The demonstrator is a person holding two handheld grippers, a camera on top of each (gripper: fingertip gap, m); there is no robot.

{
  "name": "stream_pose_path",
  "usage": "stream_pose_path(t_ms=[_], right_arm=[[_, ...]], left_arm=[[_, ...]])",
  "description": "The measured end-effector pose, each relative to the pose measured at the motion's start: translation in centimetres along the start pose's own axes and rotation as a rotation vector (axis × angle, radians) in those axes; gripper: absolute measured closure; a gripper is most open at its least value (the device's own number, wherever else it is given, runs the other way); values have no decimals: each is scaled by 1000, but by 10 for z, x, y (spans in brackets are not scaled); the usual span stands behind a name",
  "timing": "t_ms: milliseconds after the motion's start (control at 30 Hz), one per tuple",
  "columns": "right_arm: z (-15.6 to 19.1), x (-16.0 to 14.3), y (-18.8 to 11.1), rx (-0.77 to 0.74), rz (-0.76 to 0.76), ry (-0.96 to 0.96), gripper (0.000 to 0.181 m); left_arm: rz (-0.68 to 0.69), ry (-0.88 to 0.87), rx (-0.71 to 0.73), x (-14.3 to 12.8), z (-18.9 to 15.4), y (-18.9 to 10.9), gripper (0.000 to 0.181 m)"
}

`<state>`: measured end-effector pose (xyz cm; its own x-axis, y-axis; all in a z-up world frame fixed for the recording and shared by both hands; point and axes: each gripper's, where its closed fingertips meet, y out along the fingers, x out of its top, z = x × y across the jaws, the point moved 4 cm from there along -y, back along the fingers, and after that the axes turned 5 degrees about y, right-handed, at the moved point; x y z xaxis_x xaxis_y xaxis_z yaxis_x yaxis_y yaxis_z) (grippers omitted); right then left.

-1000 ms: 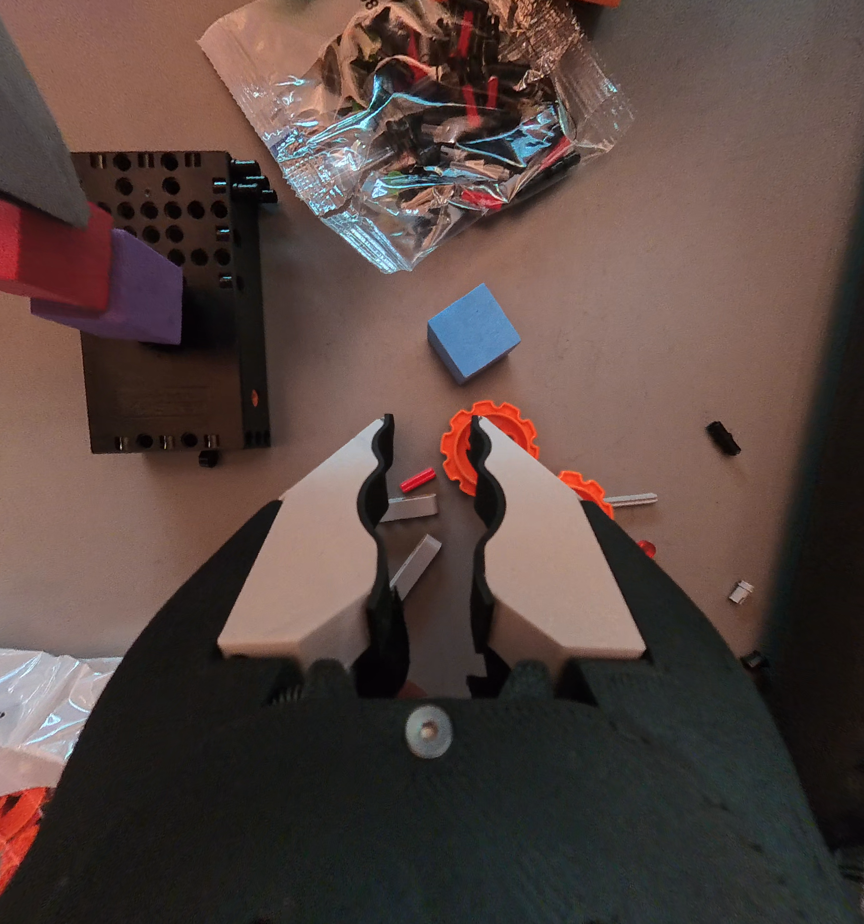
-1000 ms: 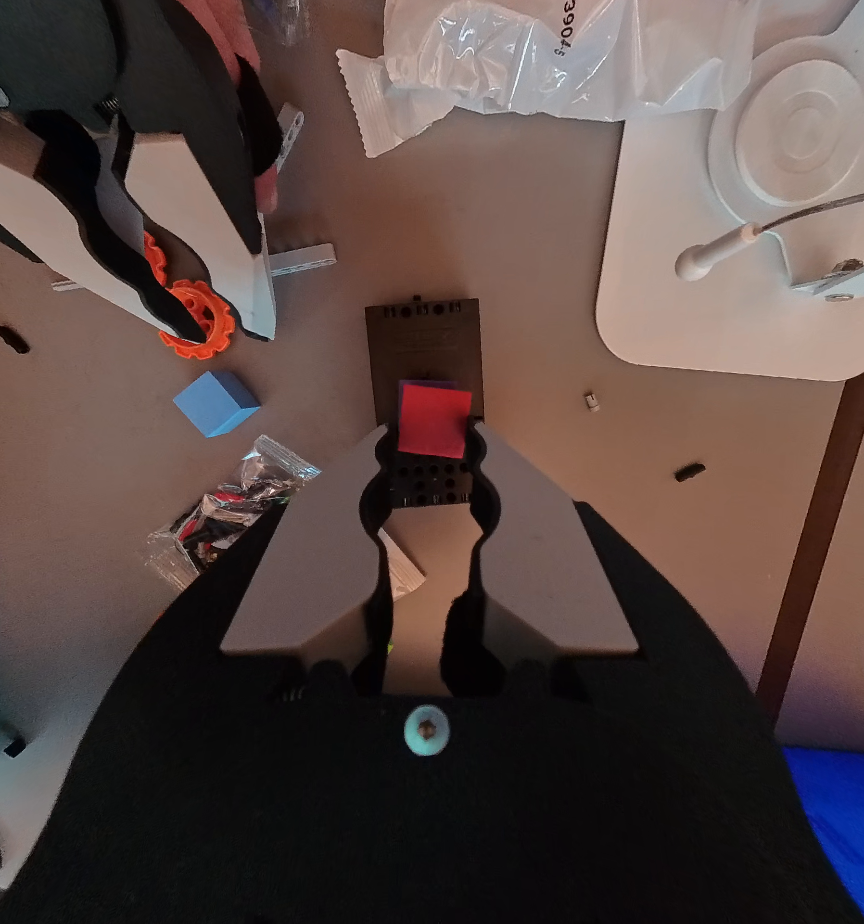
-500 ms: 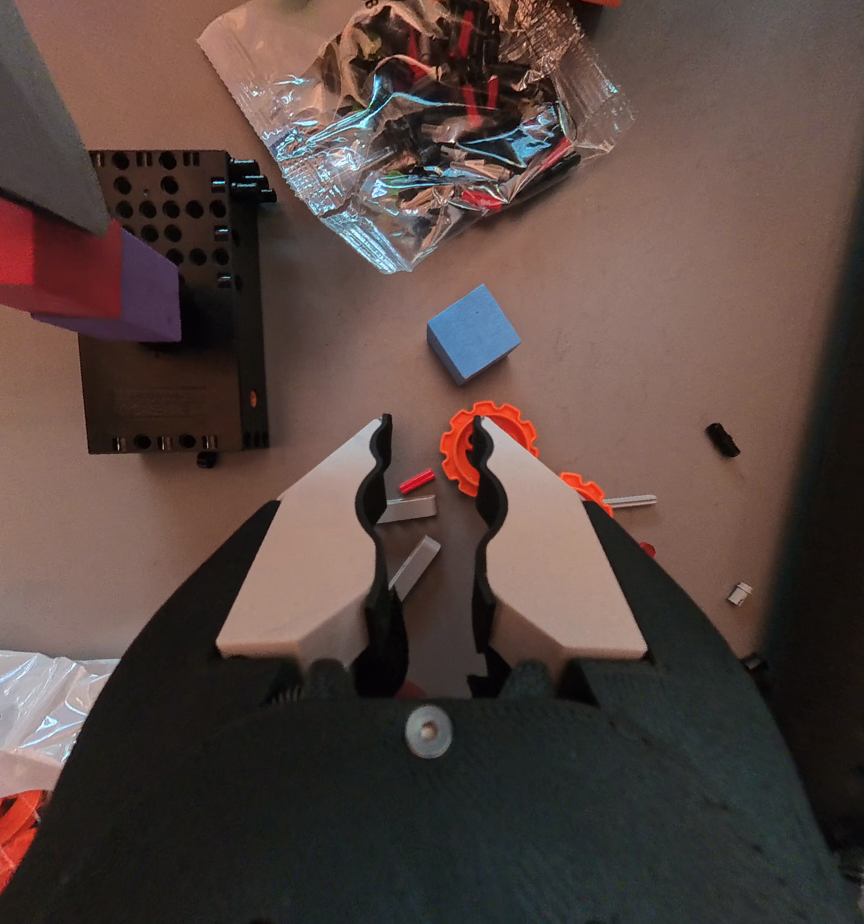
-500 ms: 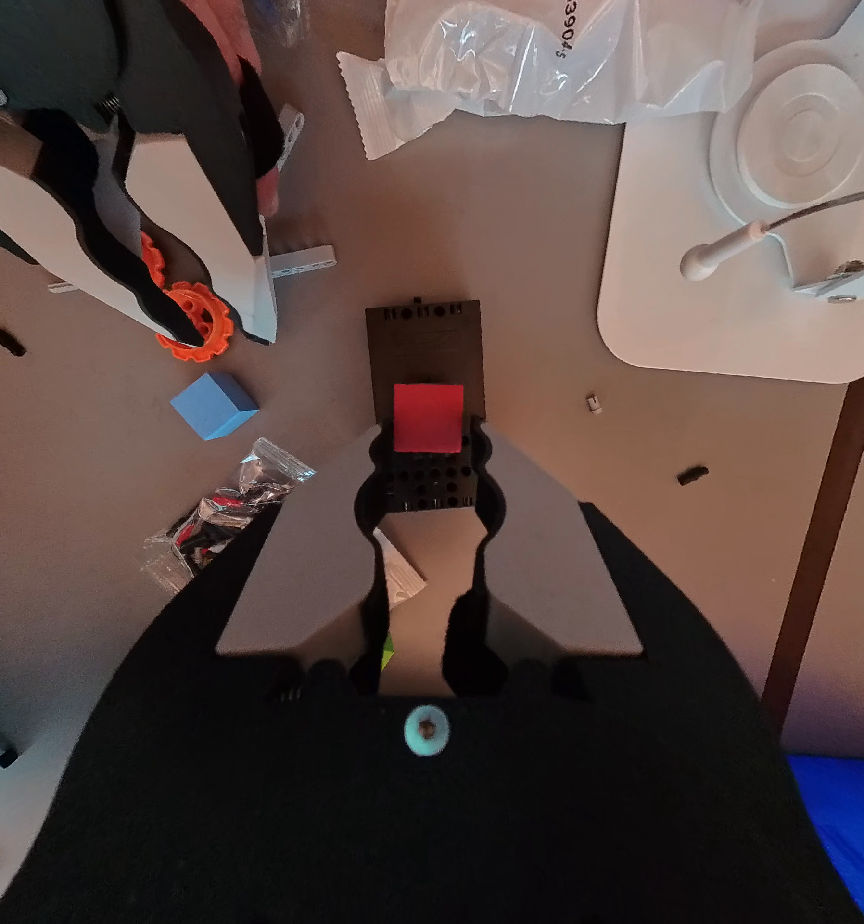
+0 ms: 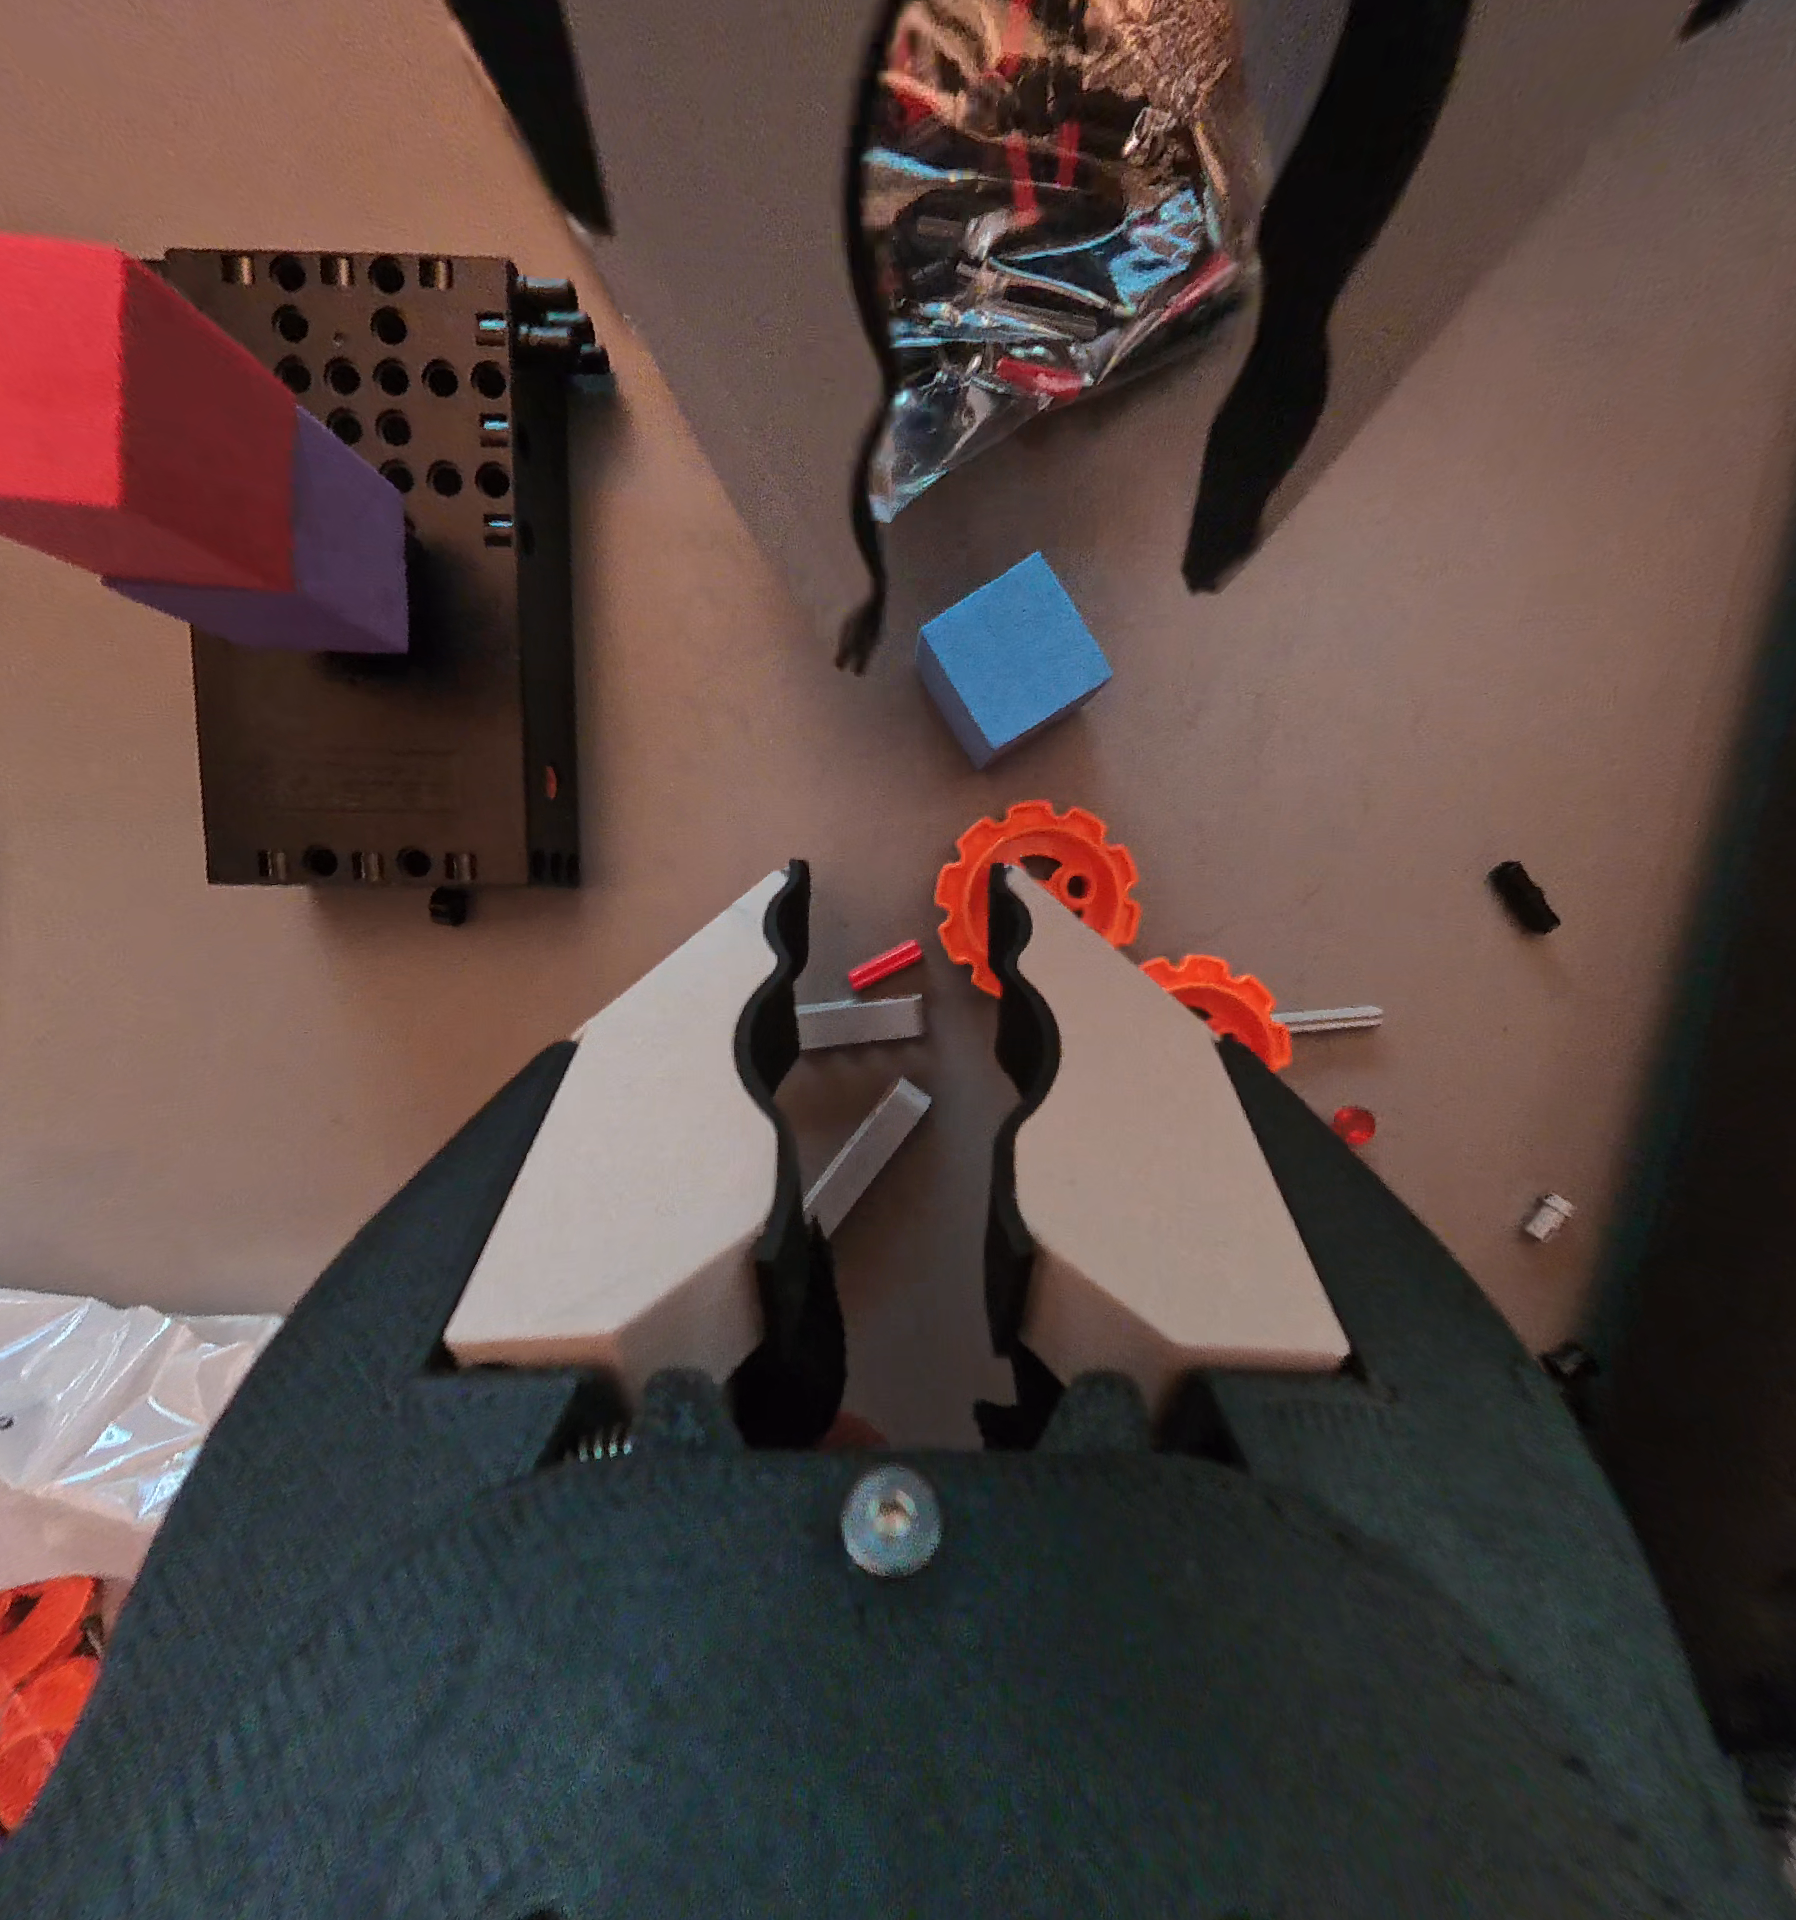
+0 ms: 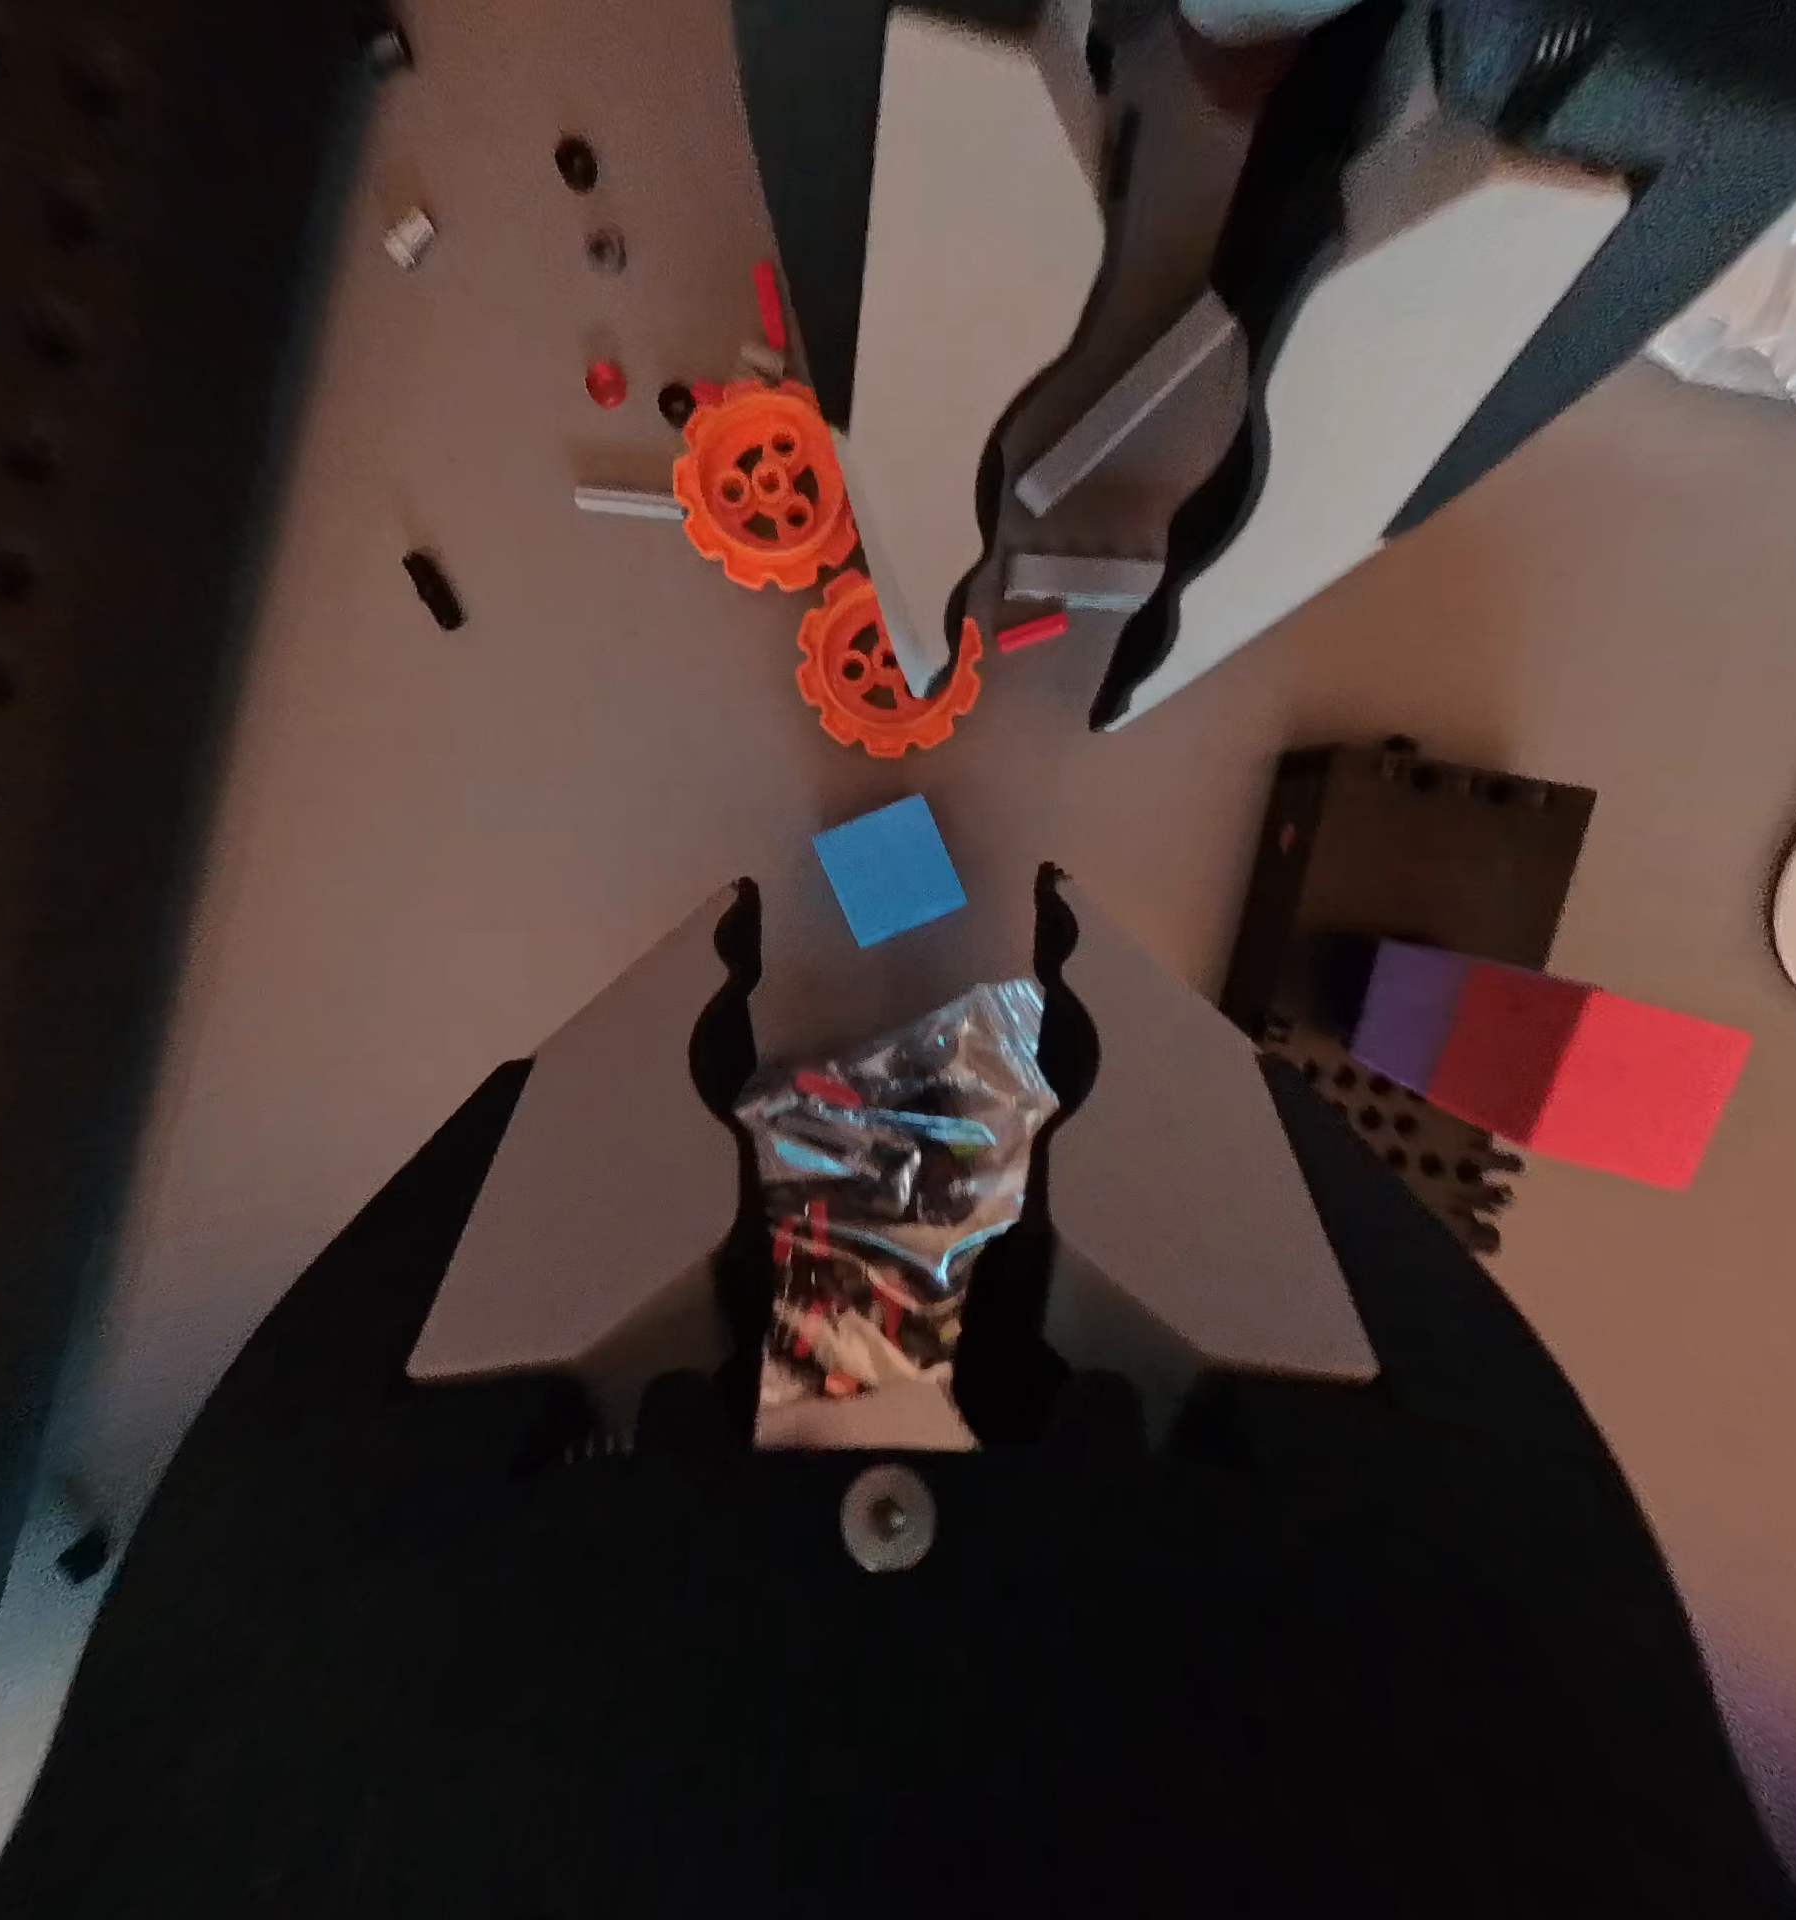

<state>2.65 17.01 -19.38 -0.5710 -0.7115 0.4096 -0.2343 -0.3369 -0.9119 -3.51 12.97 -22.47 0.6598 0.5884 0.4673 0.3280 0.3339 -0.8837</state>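
The black perforated plate (image 6: 1413, 883) lies on the tabletop (image 5: 1393, 675) and carries a red block (image 6: 1600, 1091) stacked on a purple block (image 6: 1408, 1013). The right gripper (image 6: 894, 894), fingers spread and empty, hovers over a foil bag of parts (image 6: 873, 1143), nearest the blue cube (image 6: 889, 868). The left gripper (image 5: 892, 883), parted and holding nothing, hangs over grey beams (image 5: 863, 1020) beside an orange gear (image 5: 1065, 847).

Both wrist views look steeply down onto the table (image 5: 1393, 665), close above it. Landmark: the blue cube (image 5: 1013, 673). The left wrist view faces it from one side, with the cube ahead of its fingers. The right wrist view faces it from the opposite side. Shared ground around the cube: the orange gears (image 6: 878, 665), the black perforated plate (image 5: 374, 582), and the red and purple blocks (image 6: 1559, 1065).
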Motion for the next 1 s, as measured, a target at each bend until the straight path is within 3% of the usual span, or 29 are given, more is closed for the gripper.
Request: stream_pose_path(t_ms=[467, 600, 800, 1000], right_arm=[[0, -10, 24, 60, -31, 16, 155], [-12, 1, -7, 4, -114, 50, 155], [-69, 3, -78, -195, -175, 204, 155], [-98, 2, -83, -214, -147, 282, 156]], left_arm=[[-7, -82, -5, -16, 10, -6, 149], [-15, -90, 4, -18, 12, -10, 149], [-20, -84, 8, -17, 12, -11, 149], [-48, -73, 32, -14, 15, -14, 150]])
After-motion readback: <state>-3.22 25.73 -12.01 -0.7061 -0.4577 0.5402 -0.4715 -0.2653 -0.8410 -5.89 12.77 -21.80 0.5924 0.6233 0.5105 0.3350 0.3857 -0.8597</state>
